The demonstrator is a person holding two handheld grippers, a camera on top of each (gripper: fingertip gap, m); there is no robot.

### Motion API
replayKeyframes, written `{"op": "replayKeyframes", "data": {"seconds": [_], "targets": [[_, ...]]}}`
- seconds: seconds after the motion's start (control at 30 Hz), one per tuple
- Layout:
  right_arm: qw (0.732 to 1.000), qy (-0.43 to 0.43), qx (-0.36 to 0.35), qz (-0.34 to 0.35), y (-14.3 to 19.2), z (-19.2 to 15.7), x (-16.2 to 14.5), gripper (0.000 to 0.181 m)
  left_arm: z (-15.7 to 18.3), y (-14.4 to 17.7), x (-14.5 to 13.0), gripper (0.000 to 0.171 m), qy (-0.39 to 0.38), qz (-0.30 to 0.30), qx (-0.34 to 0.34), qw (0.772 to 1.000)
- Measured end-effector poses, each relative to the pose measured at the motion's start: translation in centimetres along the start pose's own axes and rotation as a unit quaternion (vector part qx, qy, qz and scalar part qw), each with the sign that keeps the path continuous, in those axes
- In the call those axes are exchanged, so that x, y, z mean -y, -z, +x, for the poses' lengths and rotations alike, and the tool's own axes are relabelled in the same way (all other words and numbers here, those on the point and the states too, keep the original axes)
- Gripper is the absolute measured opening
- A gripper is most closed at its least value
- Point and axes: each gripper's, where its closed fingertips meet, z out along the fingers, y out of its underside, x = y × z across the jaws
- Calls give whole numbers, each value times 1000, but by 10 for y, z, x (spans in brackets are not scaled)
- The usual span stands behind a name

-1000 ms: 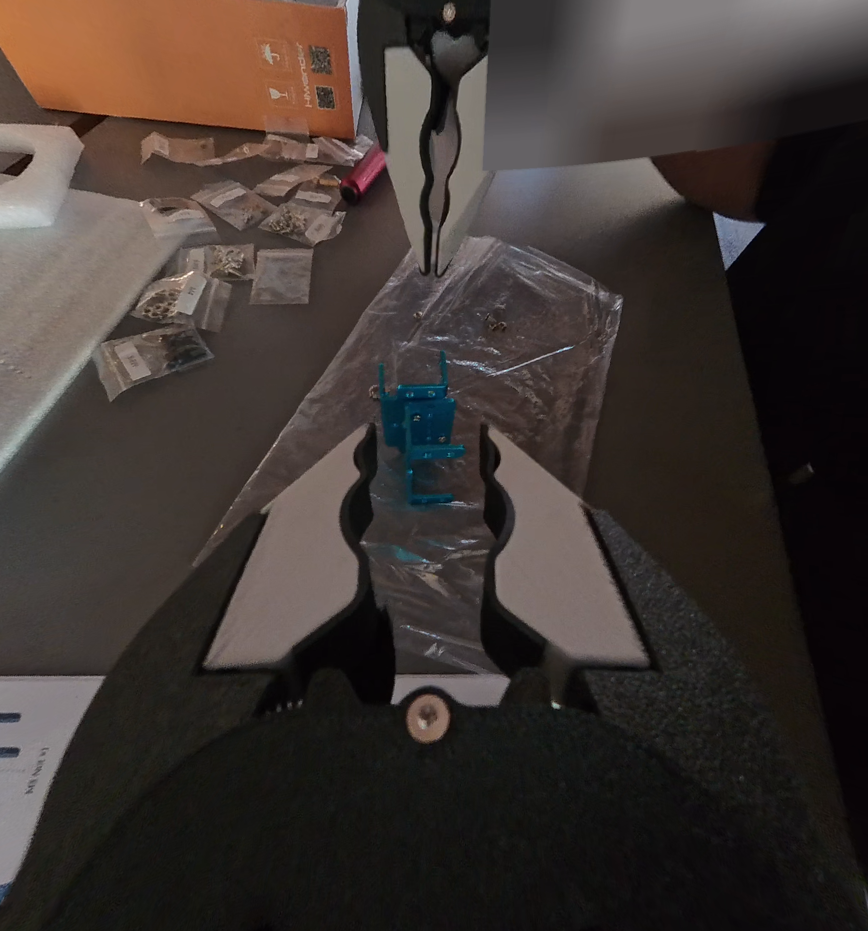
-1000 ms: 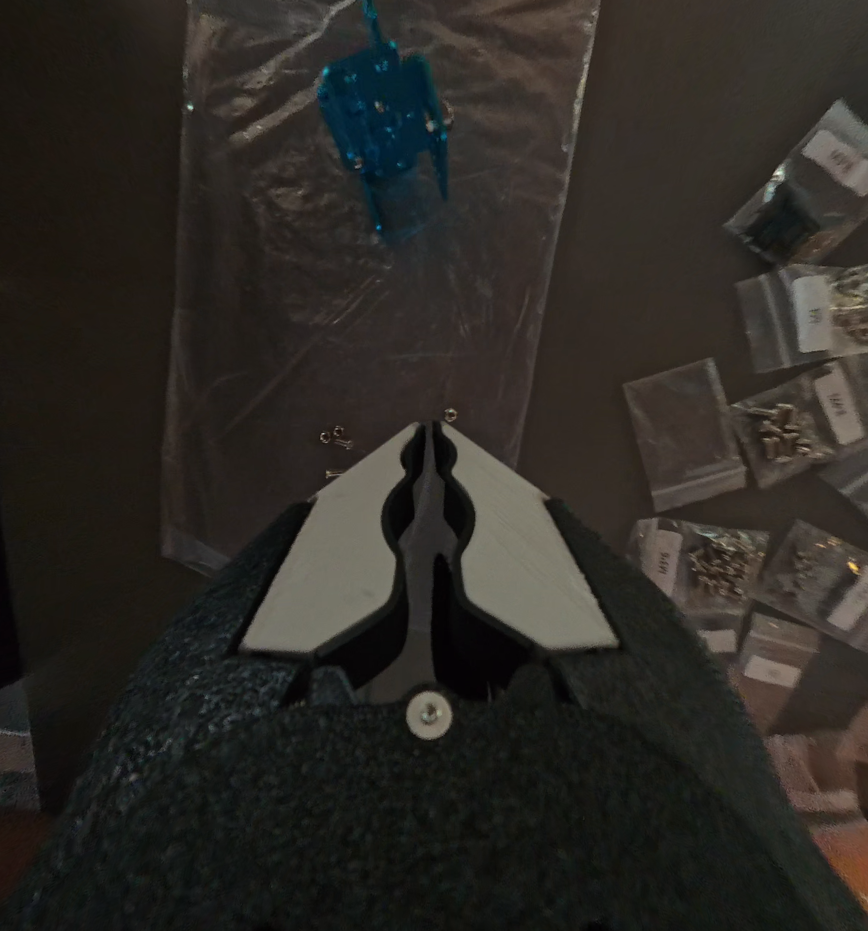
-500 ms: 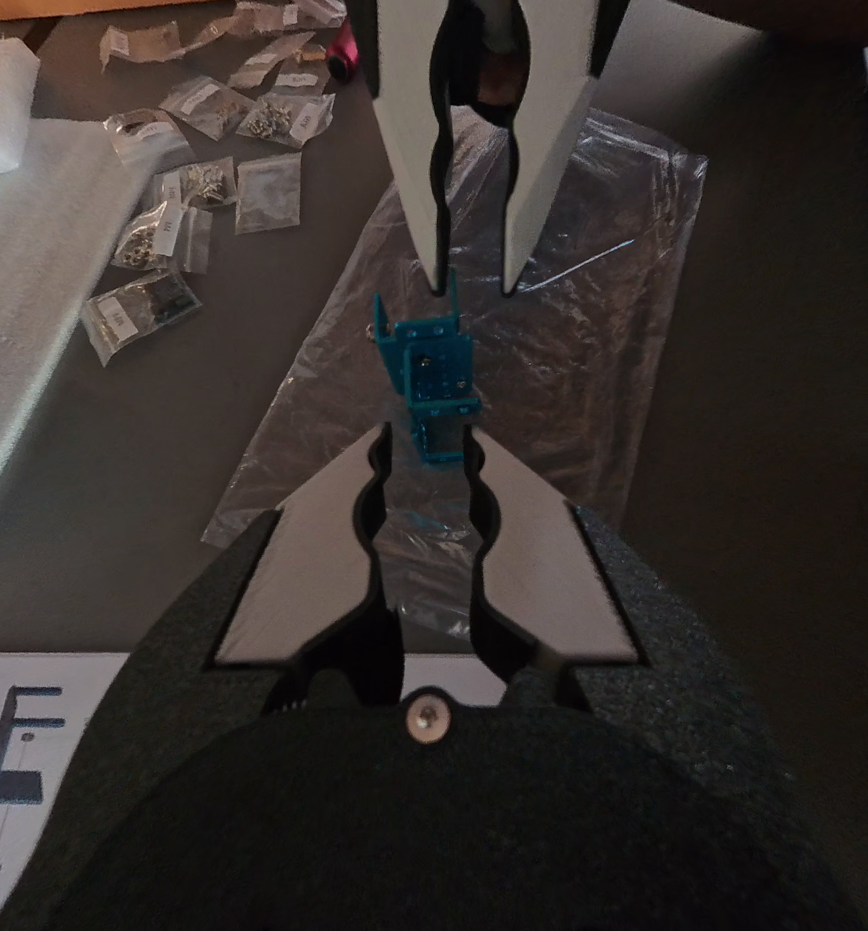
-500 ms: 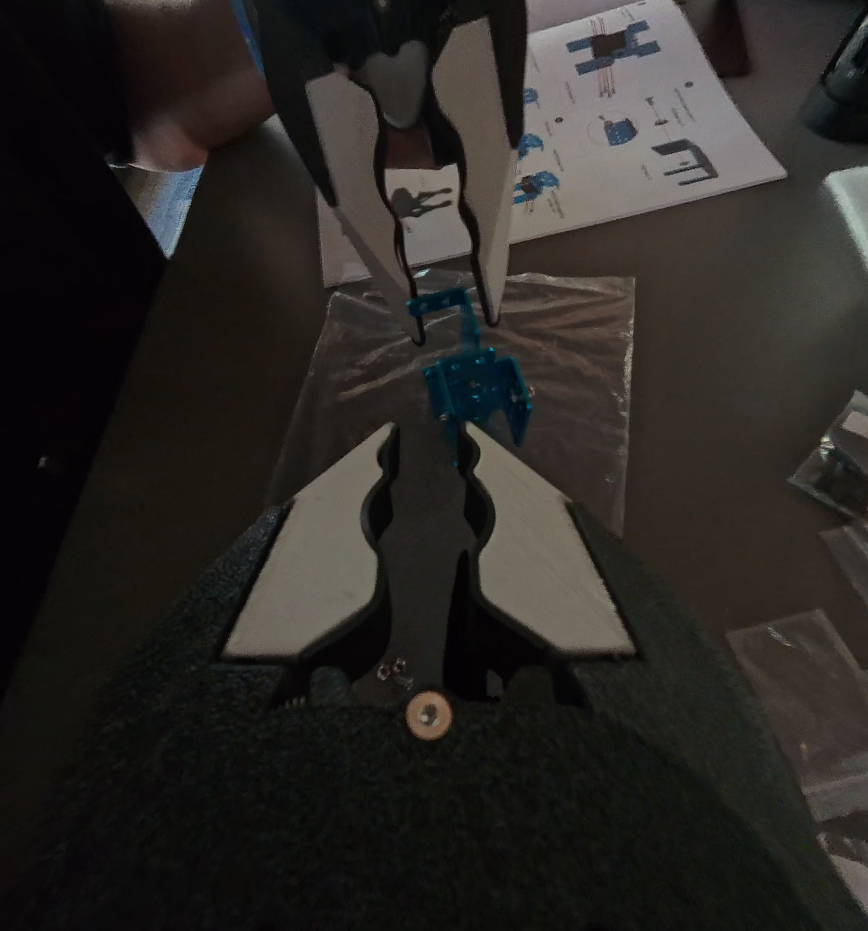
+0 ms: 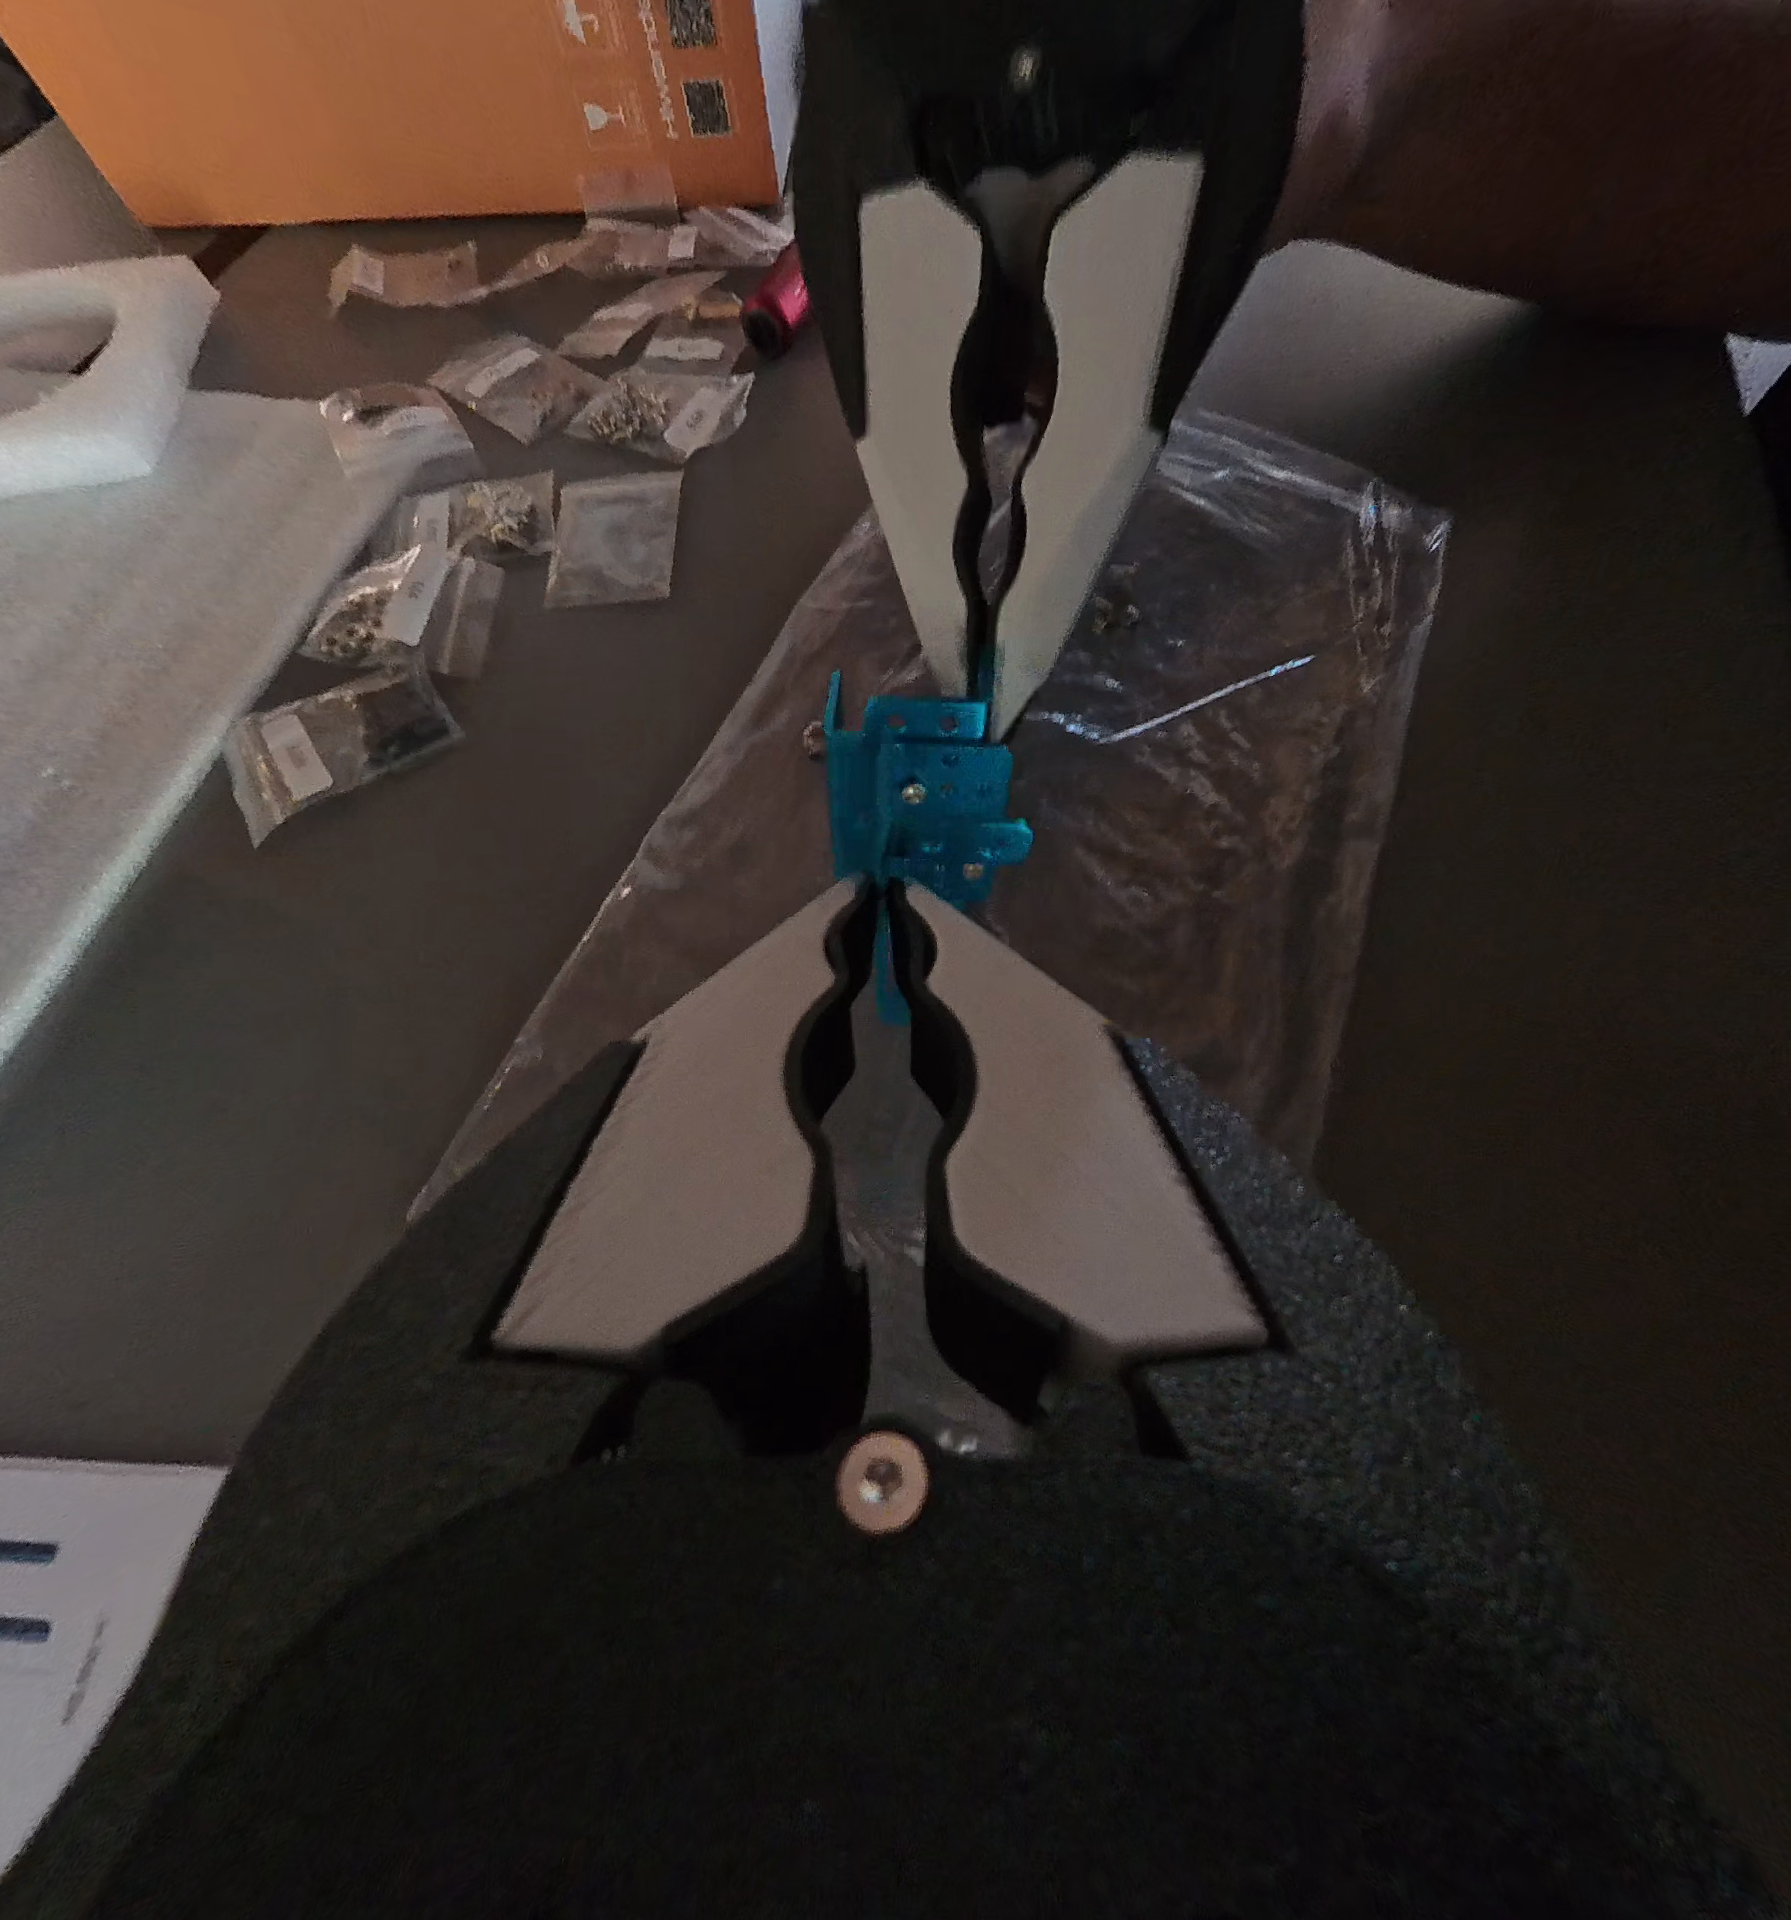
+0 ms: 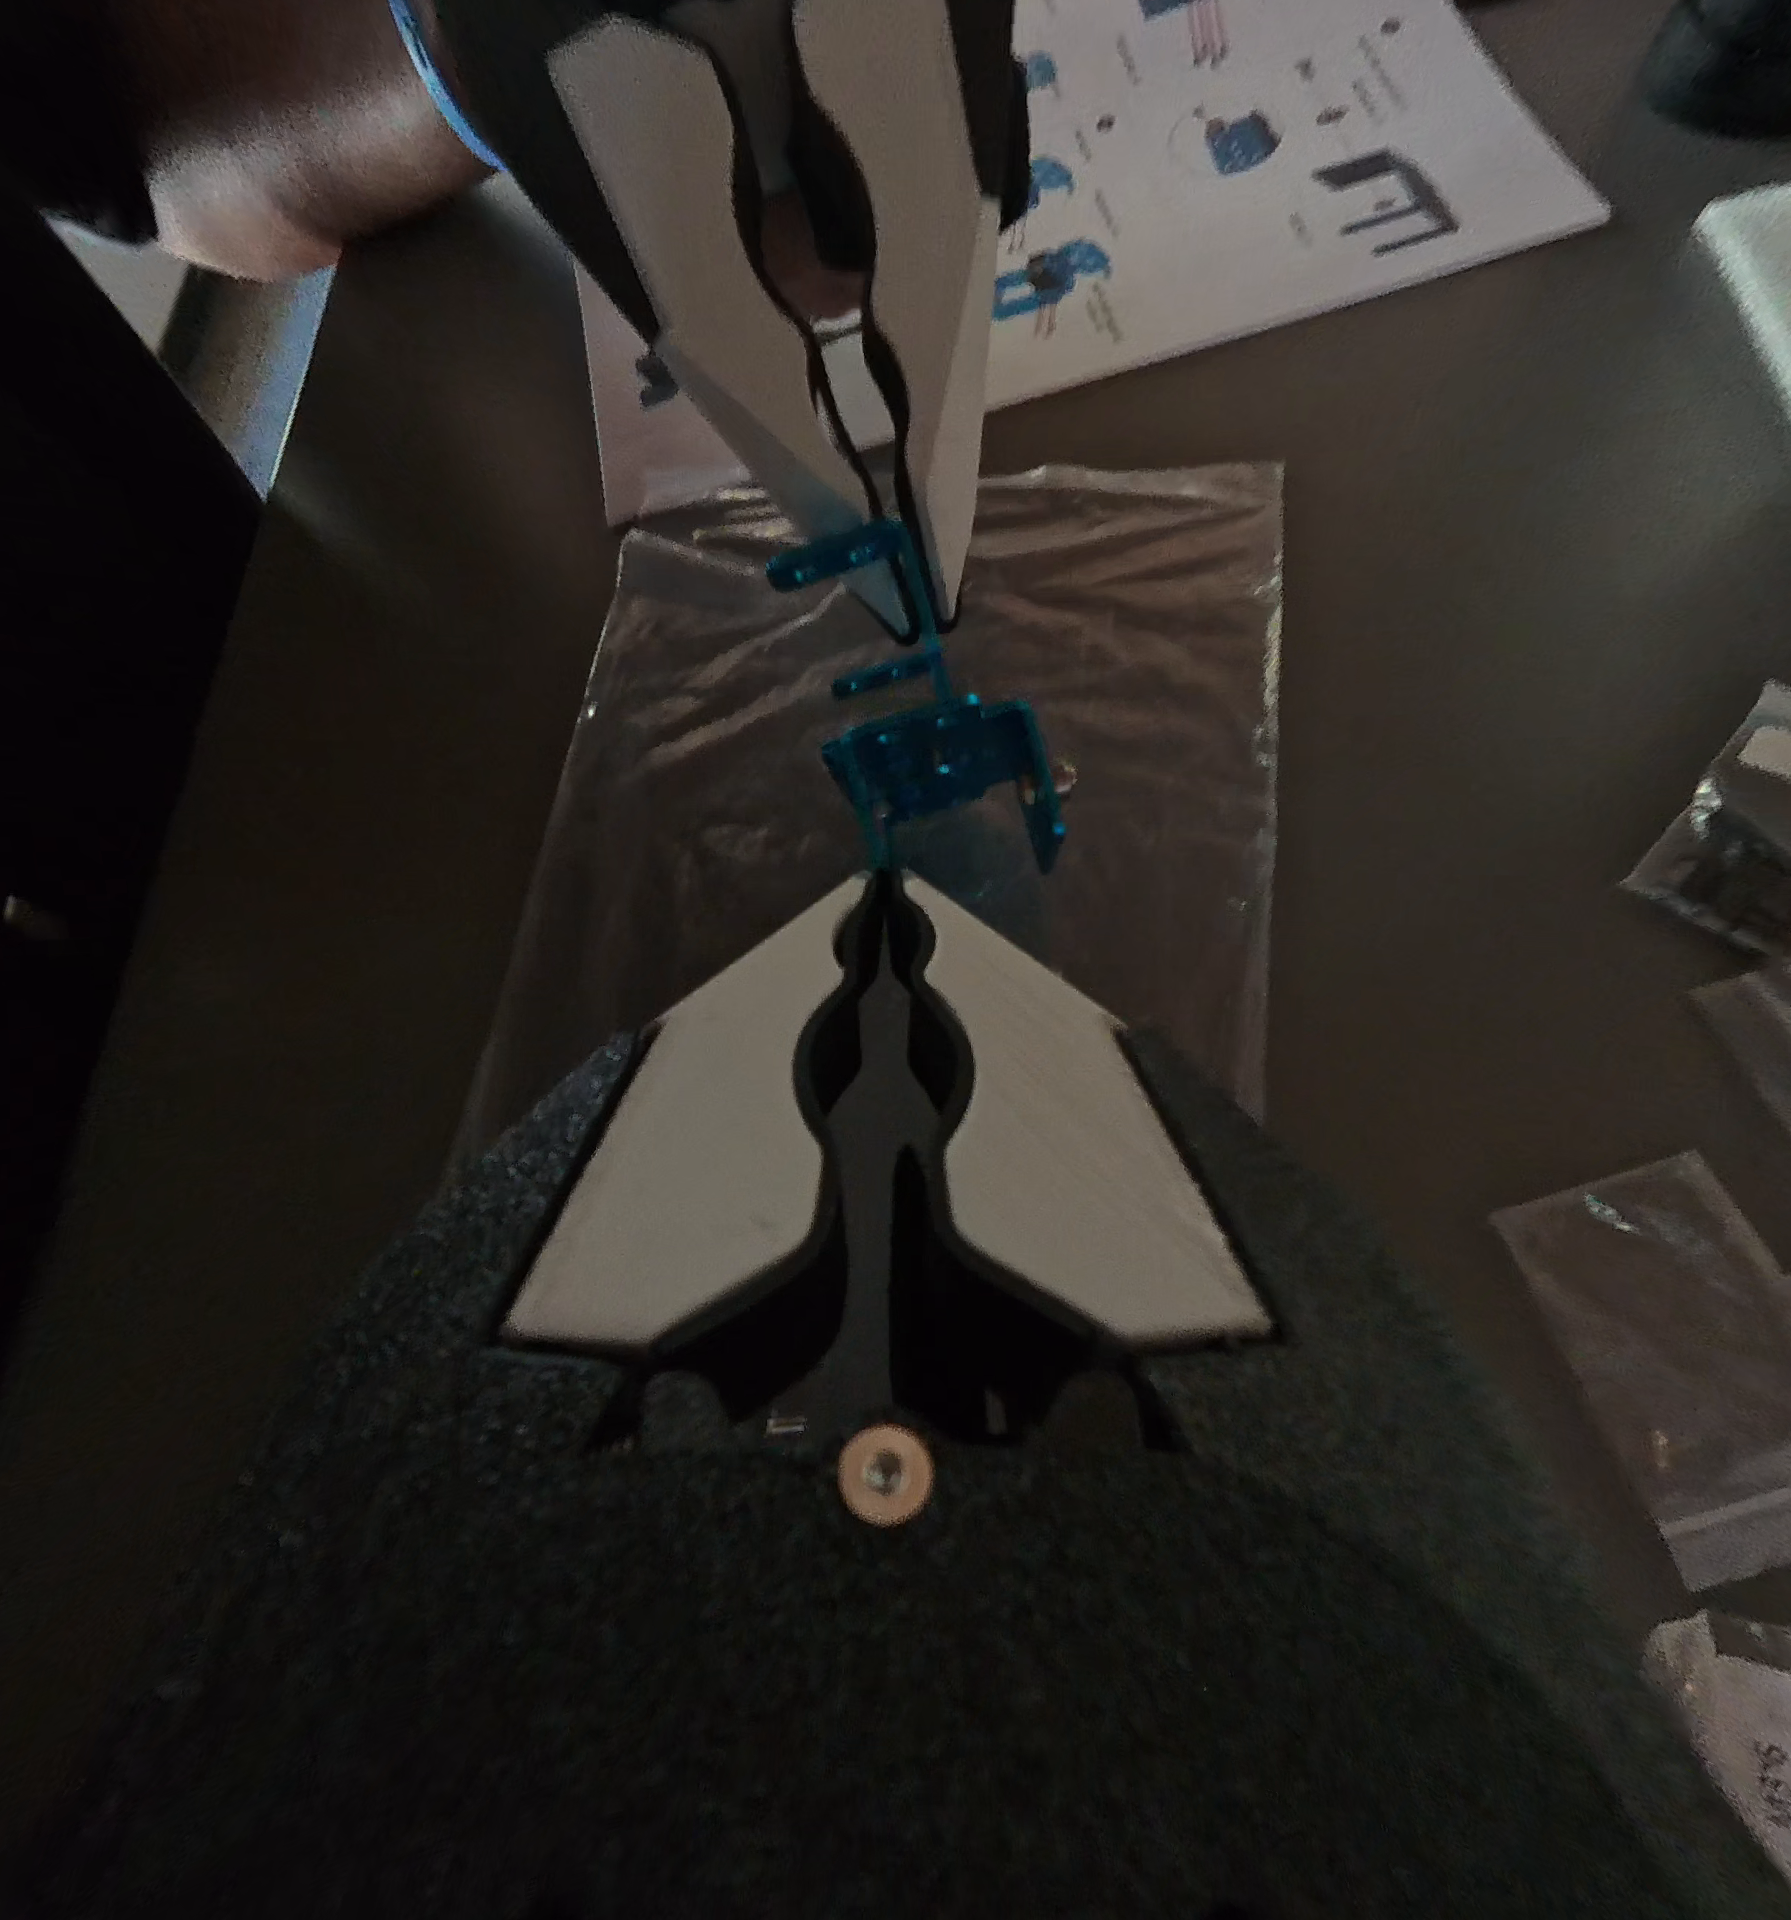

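A blue metal bracket assembly [image 5: 922,790] hangs between my two grippers, just above a clear plastic bag [image 5: 1234,831] on the dark table. My left gripper [image 5: 875,894] is shut on the bracket's thin near flange. My right gripper [image 5: 984,696] comes in from the far side and is shut on the bracket's upper flange. In the right wrist view, my right gripper [image 6: 883,878] pinches one leg of the bracket [image 6: 932,764], and the left gripper [image 6: 917,623] pinches its far end over the bag [image 6: 714,779].
Several small bags of screws [image 5: 517,520] lie at the left, also in the right wrist view [image 6: 1743,862]. An orange box [image 5: 371,104], white foam [image 5: 60,374] and a red cylinder [image 5: 782,301] are behind. An instruction sheet [image 6: 1286,177] lies past the bag. A person's arm [image 5: 1545,156] is close. One gripper's finger ends stand about 5 centimetres off the other's.
The left gripper went from open around the bracket to shut on it. The right gripper left the bag's far end, opened, came to the bracket and shut on it.
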Motion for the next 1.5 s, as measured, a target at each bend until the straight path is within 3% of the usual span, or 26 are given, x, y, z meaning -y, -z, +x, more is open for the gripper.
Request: {"op": "replayKeyframes", "data": {"seconds": [0.23,0.3,0.4,0.57,0.7,0.87,0.97,1.03,1.2,1.4,1.5], "targets": [[999,-8,15,-39,1,-2,-18,0,5,-9,16,2,25,9,-9,1000],[999,-5,12,-43,7,0,-22,9,4,-12,20,2,37,0,-14,999],[998,-25,31,-41,20,-3,-23,18,4,-18,24,2,49,-37,-24,998],[1000,-13,8,-28,40,0,-25,20,6,-28,32,2,-7,-128,-29,991],[999,-2,-17,-40,44,3,-34,23,8,-42,38,3,-14,-167,-32,985],[999,-3,-48,0,36,17,-26,52,12,-57,38,2,-25,-201,-40,978],[999,-13,-33,-8,30,16,-32,51,13,-65,32,8,-29,-231,-39,972],[999,-15,-33,-34,31,17,-41,47,13,-66,30,32,-27,-248,-39,968],[996,-13,-78,-45,58,26,-43,43,13,-59,21,64,-12,-304,-49,951],[989,-1,-137,-50,82,40,-44,40,23,-66,6,62,-13,-383,-69,921],[988,-12,-146,-53,87,46,-48,39,23,-68,4,46,-27,-396,-67,915]]}}
